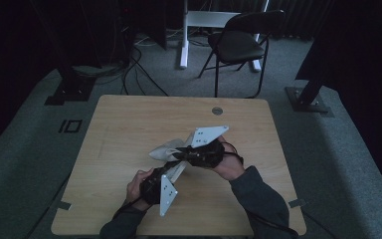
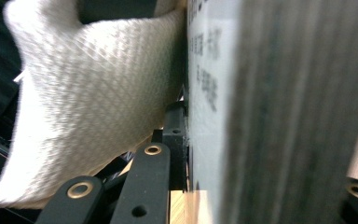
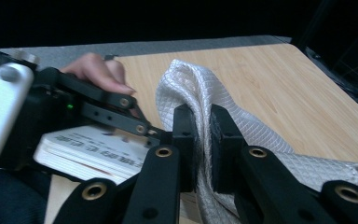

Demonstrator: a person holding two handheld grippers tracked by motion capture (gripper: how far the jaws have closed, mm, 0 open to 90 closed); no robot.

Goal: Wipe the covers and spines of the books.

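Note:
A white quilted cloth (image 1: 165, 149) hangs bunched just above the middle of the wooden table (image 1: 129, 117). My right gripper (image 1: 180, 156) comes in from the right and is shut on a fold of it; in the right gripper view the pads pinch the cloth (image 3: 261, 135) at the right gripper (image 3: 204, 144). My left gripper (image 1: 175, 172) reaches up from the lower left, shut on a white book (image 1: 179, 169) with printed text. The book (image 2: 205, 93) stands edge-on between the jaws of the left gripper (image 2: 261, 163), right beside the cloth (image 2: 88, 102). The book (image 3: 88, 149) lies level below the cloth.
A black folding chair (image 1: 238, 42) and a white desk leg (image 1: 184, 45) stand on the carpet beyond the table. A round cable hole (image 1: 217, 110) sits near the table's far edge. Cables trail over the floor at the back left.

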